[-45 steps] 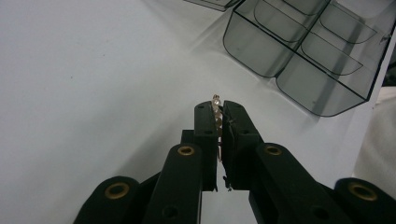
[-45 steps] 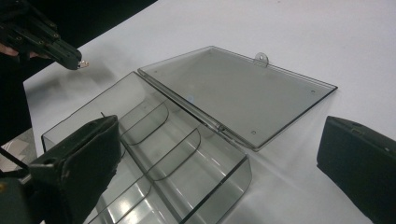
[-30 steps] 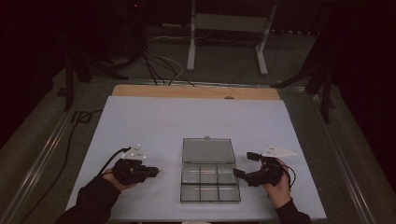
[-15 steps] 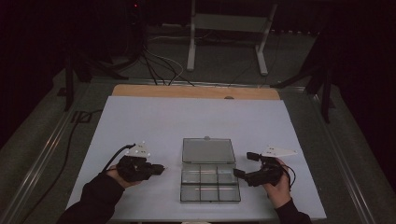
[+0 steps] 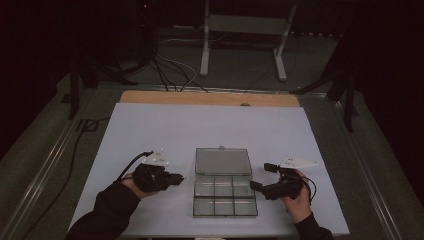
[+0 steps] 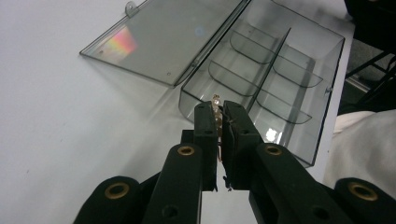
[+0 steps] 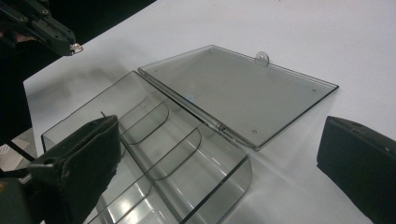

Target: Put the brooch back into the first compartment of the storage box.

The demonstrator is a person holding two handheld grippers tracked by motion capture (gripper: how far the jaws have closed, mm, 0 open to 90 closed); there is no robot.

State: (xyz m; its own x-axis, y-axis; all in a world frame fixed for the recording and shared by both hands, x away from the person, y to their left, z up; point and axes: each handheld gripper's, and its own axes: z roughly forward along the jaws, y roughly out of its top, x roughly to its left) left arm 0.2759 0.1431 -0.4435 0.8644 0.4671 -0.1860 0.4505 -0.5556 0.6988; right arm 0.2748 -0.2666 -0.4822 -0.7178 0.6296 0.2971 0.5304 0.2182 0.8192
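left gripper [image 6: 218,109] fingers pinched on small LED part [image 6: 216,100] | right gripper [image 7: 224,154] fingers wide, holding nothing | risk: part slips before reaching clear box [image 5: 225,197], thin grip

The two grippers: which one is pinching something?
The left gripper: its jaws are shut on a tiny clear bulb. The right gripper is wide open, holding nothing.

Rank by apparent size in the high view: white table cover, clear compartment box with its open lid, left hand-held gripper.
1. White table cover
2. Clear compartment box with its open lid
3. Left hand-held gripper, clearly smallest
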